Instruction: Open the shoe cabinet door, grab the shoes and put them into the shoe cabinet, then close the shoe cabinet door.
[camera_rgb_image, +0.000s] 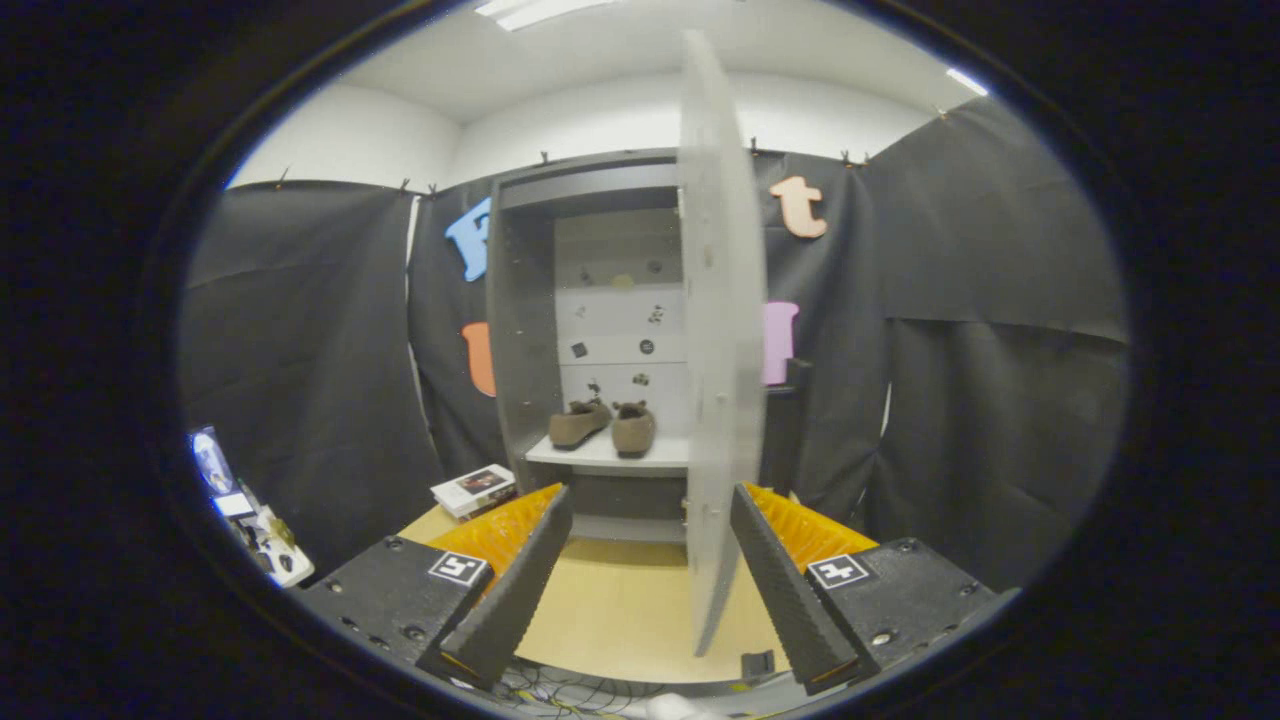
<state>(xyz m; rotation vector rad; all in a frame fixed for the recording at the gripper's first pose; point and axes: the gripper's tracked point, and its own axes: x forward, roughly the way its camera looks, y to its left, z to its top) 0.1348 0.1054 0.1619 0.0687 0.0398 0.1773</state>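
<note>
In the gripper view, the gripper (640, 570) has its two fingers spread wide, holding nothing. The edge of the cabinet door (720, 340) stands just ahead, in the gap between the fingers and nearer the right one; whether that finger touches it I cannot tell.

The door is swung out toward the camera and seen almost edge-on, a tall, pale, thin panel. It is blurred, so it may be moving. I judge it stiff and light, turning freely on its hinges, so a push on its broad face near the free edge should swing it shut. Pinching the thin edge would also work, though the smooth face may slip under the pads.

Beyond the door, against the far wall, the shoe cabinet (520, 330) stands open. It is a tall grey box with a pale back panel marked with small dark spots. On its light shelf (600, 455) sits a pair of brown shoes (605, 425), side by side with heels toward the camera and the left one angled outward. They look soft and light, like suede slip-ons, and would best be gripped at the heel collar. With the shoes already inside, closing the door appears to be what is left.

Below the shelf is a darker lower compartment; what it holds is too dim to tell. Left of the cabinet, a small stack of books (475, 492) lies on the tan tabletop (620, 610).
</note>
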